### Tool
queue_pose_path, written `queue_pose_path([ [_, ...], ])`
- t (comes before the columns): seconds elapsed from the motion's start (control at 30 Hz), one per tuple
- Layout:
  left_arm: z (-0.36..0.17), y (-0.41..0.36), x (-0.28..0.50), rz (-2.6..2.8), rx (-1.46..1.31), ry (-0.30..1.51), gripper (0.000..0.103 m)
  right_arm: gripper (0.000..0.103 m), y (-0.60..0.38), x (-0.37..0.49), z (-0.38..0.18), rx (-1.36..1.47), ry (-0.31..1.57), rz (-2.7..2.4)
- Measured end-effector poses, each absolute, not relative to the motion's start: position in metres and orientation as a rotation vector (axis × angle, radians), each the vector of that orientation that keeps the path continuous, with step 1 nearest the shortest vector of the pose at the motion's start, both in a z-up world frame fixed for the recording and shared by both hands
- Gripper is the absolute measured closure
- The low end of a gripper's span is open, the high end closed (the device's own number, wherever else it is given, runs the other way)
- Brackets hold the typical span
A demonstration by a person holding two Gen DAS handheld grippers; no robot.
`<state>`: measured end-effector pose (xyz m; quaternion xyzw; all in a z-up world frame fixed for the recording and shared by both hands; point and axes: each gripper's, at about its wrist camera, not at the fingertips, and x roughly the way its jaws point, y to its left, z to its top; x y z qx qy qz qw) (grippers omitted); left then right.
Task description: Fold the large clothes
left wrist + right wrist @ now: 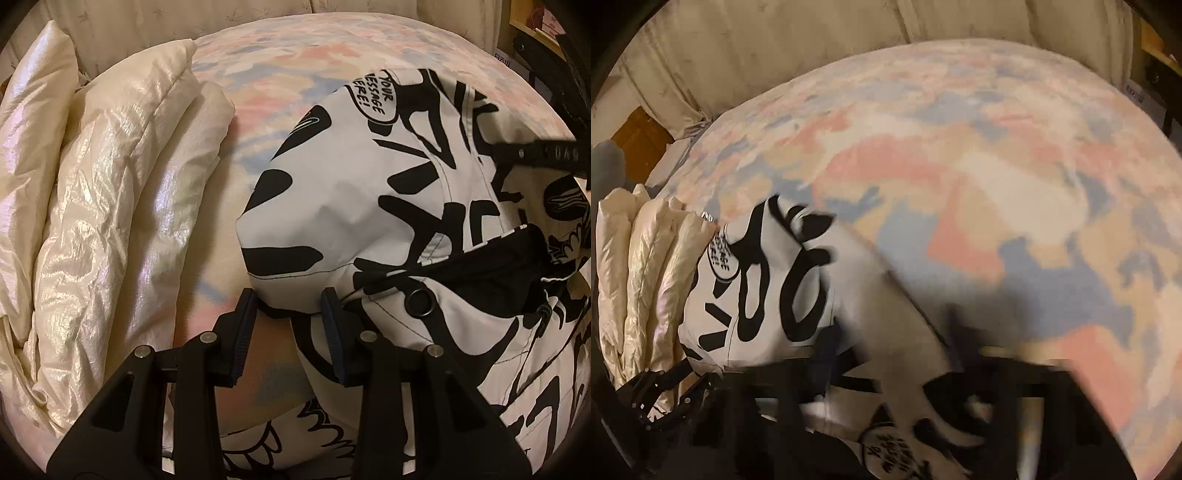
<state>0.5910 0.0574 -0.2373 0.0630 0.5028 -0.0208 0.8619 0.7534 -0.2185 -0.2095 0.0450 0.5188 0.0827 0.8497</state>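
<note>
Printed jacket point(369, 192) lying on bed point(280, 81), hem bulging between narrowly parted fingers of left tool point(290, 295), pads gripping it. Right tool point(886, 369) blurring over jacket, closing down; grip unclear. One printed jacket, one folded cream jacket point(110, 184) lying beside.

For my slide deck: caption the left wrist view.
Left tool grips the edge of a black-and-white printed jacket on a pastel bedspread, beside a folded cream puffer jacket.

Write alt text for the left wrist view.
The left tool grips the edge of a black-and-white printed jacket lying on a pastel bedspread. A shiny cream quilted garment lies folded at left.
</note>
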Motion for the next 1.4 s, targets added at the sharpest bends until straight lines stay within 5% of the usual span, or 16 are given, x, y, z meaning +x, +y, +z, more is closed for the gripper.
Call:
queue_pose_path([
  [0.1, -0.236, 0.062, 0.586, -0.049, 0.112, 1.06, 0.07, 0.101, -0.204, 0.729, -0.201, -0.004, 0.991, 0.216],
  [0.67, -0.192, 0.096, 0.462, -0.188, -0.029, 1.047, 0.07, 0.102, -0.203, 0.48, -0.098, -0.181, 0.557, 0.595],
  [1.07, -0.185, 0.133, 0.314, -0.462, -0.108, 1.056, 0.07, 0.101, -0.225, 0.291, -0.171, -0.504, 0.585, 0.527],
  [1.23, -0.206, 0.138, 0.289, -0.494, -0.131, 1.132, 0.07, 0.082, -0.259, 0.265, -0.2, -0.375, 0.71, 0.43],
  [1.3, -0.202, 0.141, 0.281, -0.53, -0.168, 1.125, 0.068, 0.058, -0.269, 0.257, -0.195, -0.292, 0.733, 0.423],
  [1.4, -0.189, 0.147, 0.283, -0.596, -0.249, 1.085, 0.047, 0.035, -0.285, 0.248, -0.186, -0.133, 0.767, 0.435],
])
